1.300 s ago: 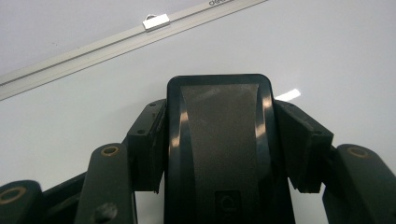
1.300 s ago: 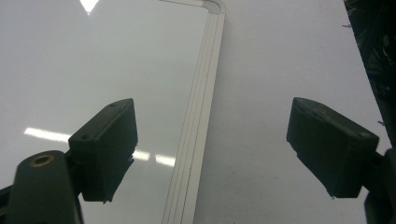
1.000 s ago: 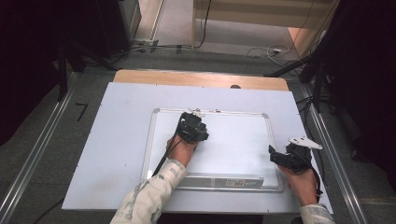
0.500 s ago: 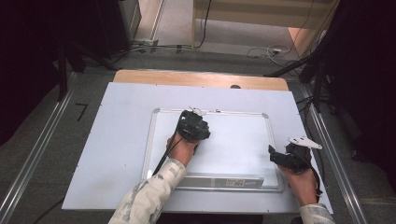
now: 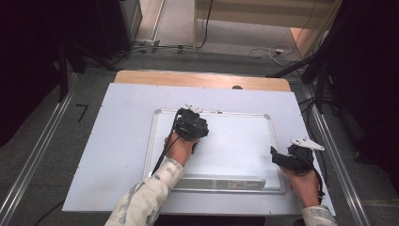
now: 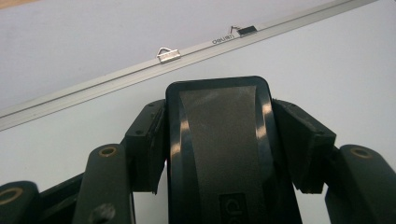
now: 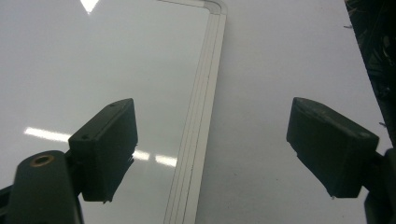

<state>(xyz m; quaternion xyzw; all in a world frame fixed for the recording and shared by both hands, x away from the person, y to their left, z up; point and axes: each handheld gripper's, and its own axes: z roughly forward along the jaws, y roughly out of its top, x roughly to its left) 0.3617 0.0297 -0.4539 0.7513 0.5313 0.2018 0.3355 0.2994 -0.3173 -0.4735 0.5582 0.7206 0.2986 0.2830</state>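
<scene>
Left fingers (image 6: 299,140): we see both black pads pressed on the sides of a black whiteboard eraser (image 6: 219,140); the jaws stand narrow, clamped on it.
Left gripper (image 5: 190,123): centre of the high view, just below the board's top rail, eraser face down on the white surface as far as we can tell.
Right fingers (image 7: 105,149): wide apart, nothing between them; the board's right frame edge runs up through the gap.
Right gripper (image 5: 282,157): lower right of the high view, resting at the board's right edge.
Whiteboard (image 5: 235,141): lies flat on the pale table top (image 5: 117,141); its surface looks bare, no marks that we can make out. Pen tray along the lower edge.
Hanging clip (image 6: 168,55): on the top rail, upper middle of the left gripper view, just beyond the eraser.
Risk, board slip: a firm wipe could push the unclamped board across the table, since the right gripper grips nothing.
Risk, snag: a stroke upward could run the eraser into the rail or clip.
Risk, grip: the eraser's glossy sides could twist between the pads under pressure.
</scene>
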